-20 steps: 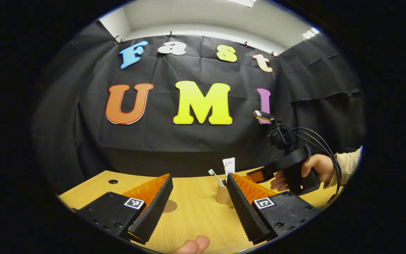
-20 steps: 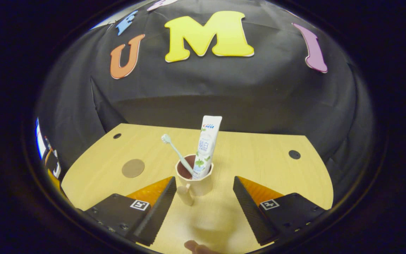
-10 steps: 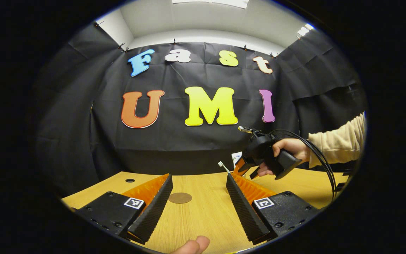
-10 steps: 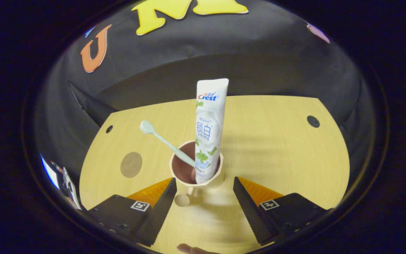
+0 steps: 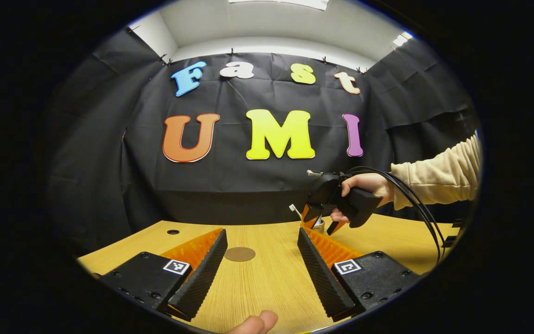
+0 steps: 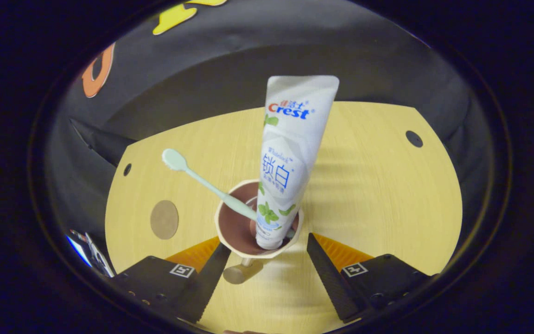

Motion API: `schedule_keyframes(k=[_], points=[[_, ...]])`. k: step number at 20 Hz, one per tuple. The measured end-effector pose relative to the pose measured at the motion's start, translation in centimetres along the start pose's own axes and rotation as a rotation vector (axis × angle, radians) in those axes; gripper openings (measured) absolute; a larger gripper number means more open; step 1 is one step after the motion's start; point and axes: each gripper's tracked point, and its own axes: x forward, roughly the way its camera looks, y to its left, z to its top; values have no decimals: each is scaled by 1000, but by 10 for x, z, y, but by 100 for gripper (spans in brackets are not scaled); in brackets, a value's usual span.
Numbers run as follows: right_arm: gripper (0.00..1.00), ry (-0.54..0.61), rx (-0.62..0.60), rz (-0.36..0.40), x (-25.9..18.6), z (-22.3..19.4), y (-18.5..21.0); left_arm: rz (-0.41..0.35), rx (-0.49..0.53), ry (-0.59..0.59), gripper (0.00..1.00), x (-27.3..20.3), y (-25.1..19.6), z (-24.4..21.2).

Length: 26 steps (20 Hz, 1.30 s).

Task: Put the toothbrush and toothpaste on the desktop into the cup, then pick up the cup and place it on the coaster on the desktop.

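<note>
Right gripper (image 6: pixel 263 264) open around our cup (image 6: pixel 257 232), toothbrush (image 6: pixel 206 183) and toothpaste (image 6: pixel 288 157) loaded, coaster (image 6: pixel 164 219) move left.

A tan cup (image 6: pixel 257 232) with a brown inside stands upright on the counter (image 6: pixel 378 185), holding a white toothpaste (image 6: pixel 290 153) tube and a mint toothbrush (image 6: pixel 202 178) leaning toward ten o'clock. A round brown coaster (image 6: pixel 164 219) lies flat at the cup's nine o'clock.
</note>
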Motion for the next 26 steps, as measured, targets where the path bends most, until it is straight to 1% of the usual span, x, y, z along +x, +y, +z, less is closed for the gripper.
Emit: schedule_keyframes(k=[1, 2, 3, 4, 7, 8, 9, 13, 14, 15, 16, 20, 22, 25, 26], points=[[98, 32, 18, -9, 4, -4, -2, 1, -1, 0, 97, 0, 1, 0], [98, 55, 35, -15, 8, -5, -1, -2, -3, -2, 97, 0, -1, 0], [98, 70, 44, -16, 12, -4, 1, -4, -5, -3, 100, 0, -1, -1], [96, 83, 45, -23, 15, -4, 0, -5, -3, -3, 97, -2, 0, -3], [89, 113, 36, -59, 22, -7, 2, -7, 1, 3, 97, 1, -1, -6], [82, 128, 18, -89, 27, -9, 1, -10, -1, 5, 97, 0, -2, -8], [82, 133, 8, -109, 29, -10, 1, -13, -3, 9, 97, 0, -3, -9], [72, 195, -36, -158, 35, -20, -3, -21, -8, 20, 97, -1, -4, -16], [69, 196, -31, -165, 37, -21, -3, -20, -8, 23, 97, -1, -5, -18], [63, 199, -30, -167, 38, -21, -3, -19, -10, 24, 97, -2, -4, -19], [60, 201, -39, -169, 37, -21, -4, -20, -11, 26, 97, -3, -4, -20], [57, 203, -62, -180, 35, -21, -8, -27, -9, 41, 97, -2, -8, -27], [53, 205, -87, -190, 35, -21, -11, -33, -8, 39, 97, -4, -11, -26], [43, 208, -114, -209, 35, -21, -15, -39, -8, 39, 97, -5, -13, -28], [39, 210, -106, -219, 34, -22, -16, -42, -11, 44, 97, -5, -13, -31]])
